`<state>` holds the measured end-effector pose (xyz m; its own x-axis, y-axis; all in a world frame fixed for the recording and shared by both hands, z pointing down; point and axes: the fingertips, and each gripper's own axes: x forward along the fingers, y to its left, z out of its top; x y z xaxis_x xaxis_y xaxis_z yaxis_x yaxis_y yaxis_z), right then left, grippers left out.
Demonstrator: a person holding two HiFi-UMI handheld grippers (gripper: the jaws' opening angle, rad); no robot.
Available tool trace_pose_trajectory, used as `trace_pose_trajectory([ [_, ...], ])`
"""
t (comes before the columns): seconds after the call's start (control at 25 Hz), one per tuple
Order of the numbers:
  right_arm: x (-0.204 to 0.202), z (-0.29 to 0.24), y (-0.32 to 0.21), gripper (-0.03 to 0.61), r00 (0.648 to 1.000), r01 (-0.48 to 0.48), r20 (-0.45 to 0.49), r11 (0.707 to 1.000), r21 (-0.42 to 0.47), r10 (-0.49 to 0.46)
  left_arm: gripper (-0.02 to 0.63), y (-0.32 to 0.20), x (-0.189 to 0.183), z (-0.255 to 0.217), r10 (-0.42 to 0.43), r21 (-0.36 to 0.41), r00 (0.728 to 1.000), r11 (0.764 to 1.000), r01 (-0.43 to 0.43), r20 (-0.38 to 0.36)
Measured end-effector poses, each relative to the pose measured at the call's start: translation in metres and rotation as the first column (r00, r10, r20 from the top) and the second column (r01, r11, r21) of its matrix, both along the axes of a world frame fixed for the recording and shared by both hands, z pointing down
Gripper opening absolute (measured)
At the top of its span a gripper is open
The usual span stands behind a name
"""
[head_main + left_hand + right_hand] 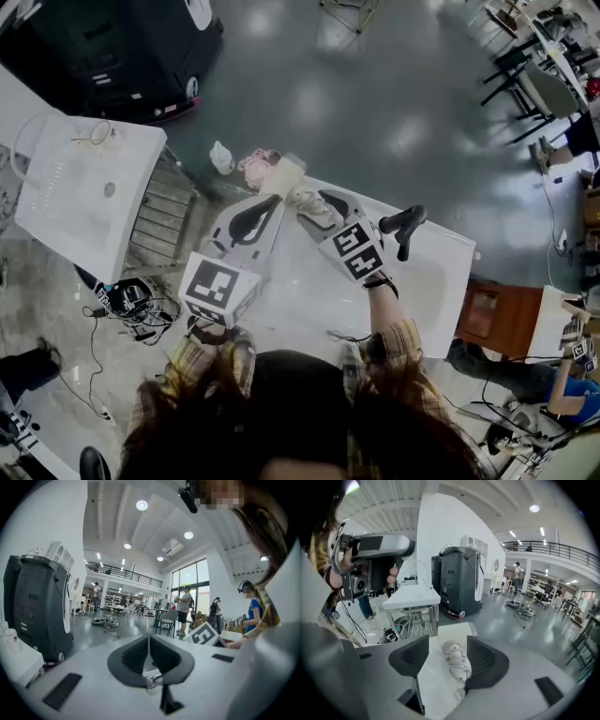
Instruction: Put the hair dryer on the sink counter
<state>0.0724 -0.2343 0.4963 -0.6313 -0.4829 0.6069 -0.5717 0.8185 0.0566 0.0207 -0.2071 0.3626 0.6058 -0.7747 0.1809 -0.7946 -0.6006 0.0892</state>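
Observation:
A cream-white hair dryer (284, 175) with its cord bundled (309, 202) is held above the far edge of the white sink counter (441, 272). My right gripper (314, 202) is shut on it. In the right gripper view the hair dryer (454, 634) and its coiled cord (457, 662) fill the gap between the dark pads (485, 660) of the right gripper (447, 645). My left gripper (275, 201) hangs just left of it, shut with nothing held. In the left gripper view the left gripper (149, 641) has its pads (133, 658) meeting in a thin line.
A second white sink table (84, 187) stands to the left, over a metal rack and cables. A big black machine (122, 47) is behind it. Small pink and white items (251, 164) lie on the grey floor. A black faucet-like fitting (403, 225) rises from the counter.

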Motion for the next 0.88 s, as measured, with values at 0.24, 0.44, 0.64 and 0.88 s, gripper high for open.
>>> trace_pose_trajectory([
  [0.24, -0.005, -0.06, 0.013, 0.258, 0.99, -0.041, 0.139, 0.996, 0.077, 0.03, 0.018, 0.011, 0.008, -0.018, 0.02, 0.046, 1.0, 0.999, -0.02, 0.0],
  [0.44, -0.004, -0.111, 0.022, 0.242, 0.966, -0.092, 0.253, 0.986, 0.141, 0.054, 0.018, 0.02, 0.016, -0.032, 0.06, 0.086, 0.998, 0.995, -0.059, -0.002],
  [0.64, 0.009, -0.154, 0.032, 0.213, 0.94, -0.149, 0.334, 0.966, 0.209, 0.072, 0.018, 0.03, 0.03, -0.049, 0.099, 0.119, 0.995, 0.988, -0.098, -0.007],
  [0.88, 0.026, -0.191, 0.051, 0.169, 0.926, -0.21, 0.366, 0.931, 0.299, 0.091, 0.018, 0.04, 0.041, -0.067, 0.135, 0.134, 0.99, 0.983, -0.129, -0.031],
])
